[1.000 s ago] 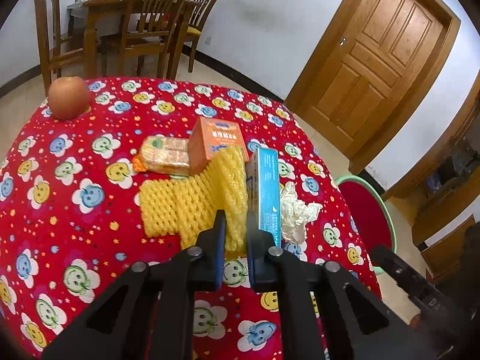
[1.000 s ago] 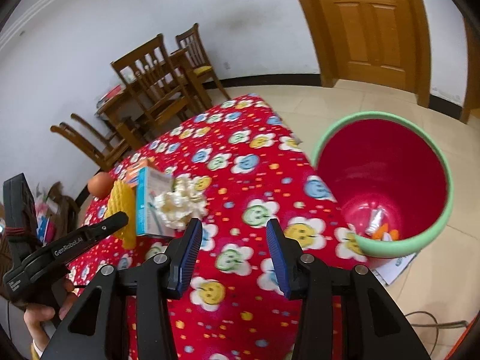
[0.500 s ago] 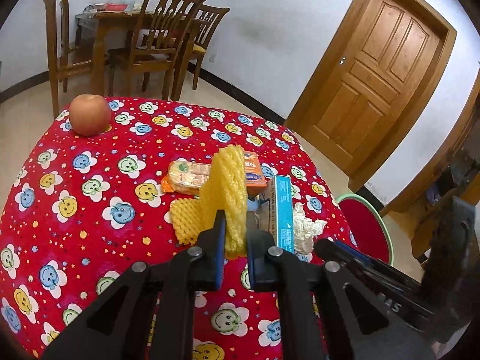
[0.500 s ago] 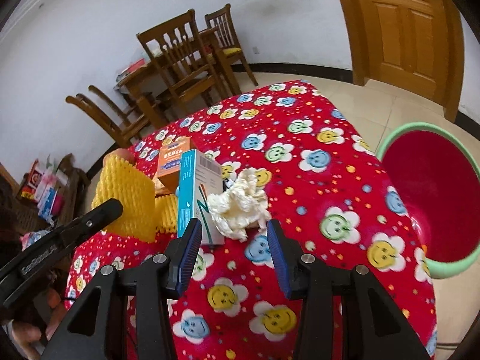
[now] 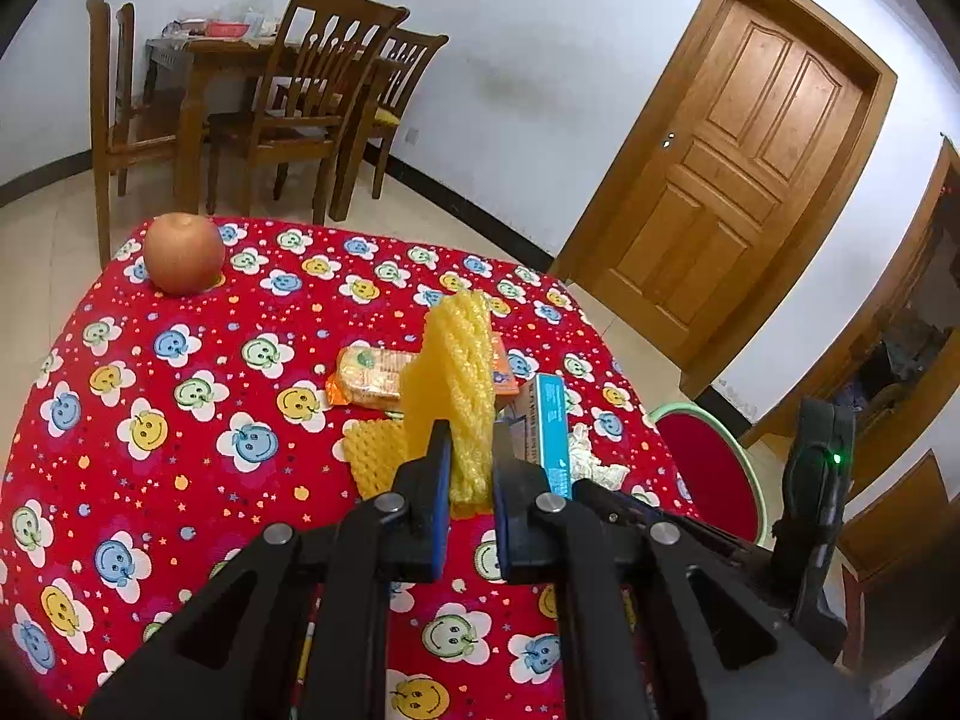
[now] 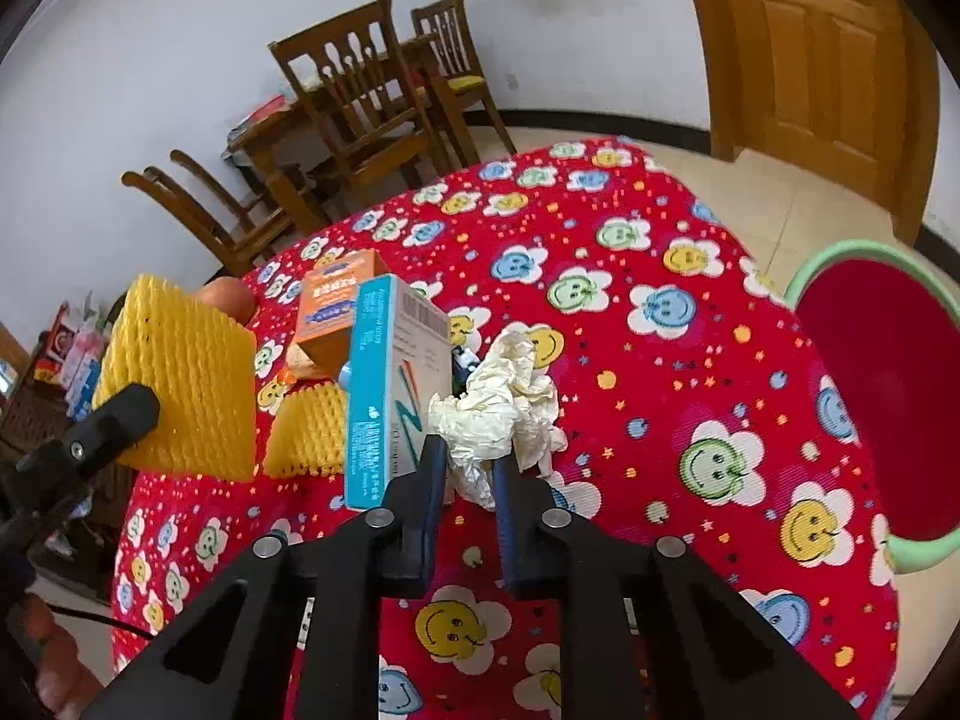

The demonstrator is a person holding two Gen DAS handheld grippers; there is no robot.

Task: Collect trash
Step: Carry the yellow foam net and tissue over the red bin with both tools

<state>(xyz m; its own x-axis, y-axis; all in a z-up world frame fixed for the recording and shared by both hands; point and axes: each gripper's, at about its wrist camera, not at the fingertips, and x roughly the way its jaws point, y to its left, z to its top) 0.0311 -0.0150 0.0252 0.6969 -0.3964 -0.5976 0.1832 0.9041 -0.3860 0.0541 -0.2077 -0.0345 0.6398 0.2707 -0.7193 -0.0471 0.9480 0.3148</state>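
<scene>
My left gripper (image 5: 471, 456) pinches the yellow foam net (image 5: 459, 360), lifted off the red tablecloth (image 5: 180, 420); my right gripper (image 6: 470, 468), jaws just closing, nips the crumpled tissue (image 6: 498, 402) beside the blue box (image 6: 384, 384). Bin (image 6: 888, 396) sits past the table's right edge.

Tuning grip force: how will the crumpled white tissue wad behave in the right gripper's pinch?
The crumpled white tissue wad looks soft and very light, so it will likely compress between the right gripper, whose jaws have just been closing on it. Loose folds may trail. Probably no rolling or slipping off the red flowered tablecloth.
</scene>
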